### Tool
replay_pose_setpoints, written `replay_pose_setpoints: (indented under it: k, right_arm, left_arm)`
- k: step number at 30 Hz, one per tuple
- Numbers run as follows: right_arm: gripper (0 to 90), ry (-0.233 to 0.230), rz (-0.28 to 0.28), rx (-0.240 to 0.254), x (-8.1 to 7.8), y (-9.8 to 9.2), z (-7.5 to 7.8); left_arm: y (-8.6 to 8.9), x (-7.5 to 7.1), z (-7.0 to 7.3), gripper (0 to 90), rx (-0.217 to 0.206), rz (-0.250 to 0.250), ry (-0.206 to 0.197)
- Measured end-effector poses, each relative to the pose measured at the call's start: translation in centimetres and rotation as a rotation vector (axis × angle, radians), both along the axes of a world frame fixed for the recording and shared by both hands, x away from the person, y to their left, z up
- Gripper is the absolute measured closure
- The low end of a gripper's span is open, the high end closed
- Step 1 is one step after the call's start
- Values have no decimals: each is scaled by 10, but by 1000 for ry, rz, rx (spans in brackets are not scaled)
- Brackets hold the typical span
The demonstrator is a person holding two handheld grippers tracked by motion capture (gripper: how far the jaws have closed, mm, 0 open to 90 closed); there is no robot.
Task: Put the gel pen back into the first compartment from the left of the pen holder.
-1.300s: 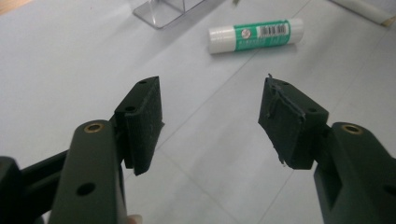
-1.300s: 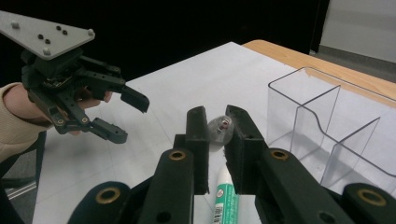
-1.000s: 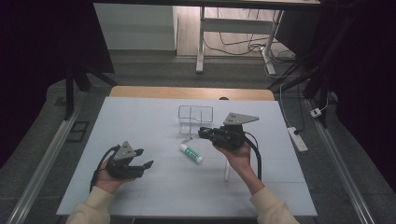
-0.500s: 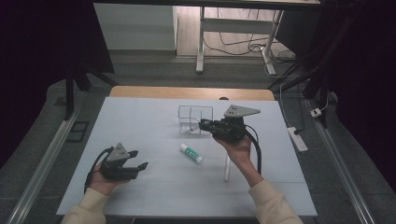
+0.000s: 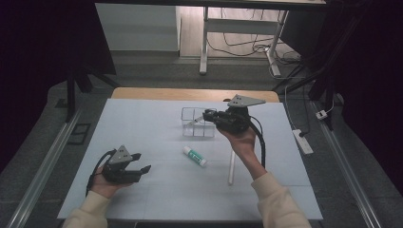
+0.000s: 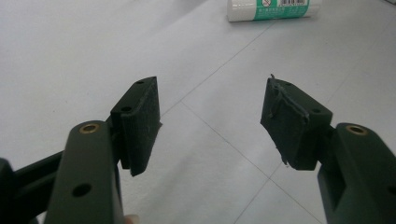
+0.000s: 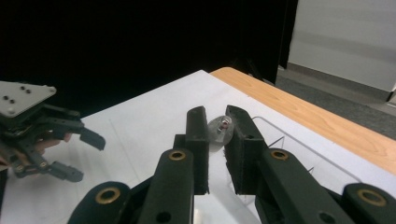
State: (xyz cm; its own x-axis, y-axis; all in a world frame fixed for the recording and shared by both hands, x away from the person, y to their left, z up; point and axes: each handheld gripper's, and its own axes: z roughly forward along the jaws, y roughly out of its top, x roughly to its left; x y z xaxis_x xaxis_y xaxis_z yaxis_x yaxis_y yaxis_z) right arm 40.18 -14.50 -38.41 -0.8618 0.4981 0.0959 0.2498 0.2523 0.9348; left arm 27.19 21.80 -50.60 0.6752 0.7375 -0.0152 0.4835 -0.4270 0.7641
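My right gripper (image 5: 207, 117) is raised over a clear, divided box (image 5: 198, 129) at the far middle of the white table top (image 5: 142, 118). It is shut on a slim pale pen-like stick (image 5: 194, 122) that pokes out to the left. In the right gripper view the stick (image 7: 219, 131) shows end-on, a clear round tip with a red dot, pinched between the pads of my right gripper (image 7: 216, 119). My left gripper (image 5: 141, 161) rests at the near left, open with nothing between its jaws (image 6: 212, 107). A white tube with a green label (image 5: 195, 156) lies between the hands.
A thin white rod (image 5: 232, 167) lies on the table under the right forearm. The tube (image 6: 268, 9) lies just ahead of my left gripper. A wooden strip (image 5: 190, 94) edges the far side. The left gripper (image 7: 51, 135) appears at the left of the right gripper view.
My right gripper has risen and moved toward the far side with the stick, from beside the tube to over the clear box. The left hand has stayed put.
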Motion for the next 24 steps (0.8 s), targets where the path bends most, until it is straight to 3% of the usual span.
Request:
replay_pose_setpoints:
  k: [15,24]
  right_arm:
    - [792,15,-52,-11,28,7,13]
    - [792,43,-83,-71,49,17,9]
  left_arm:
    - [-1,0,0,373,10,-5,-3]
    - [-2,1,-1,374,16,-11,0]
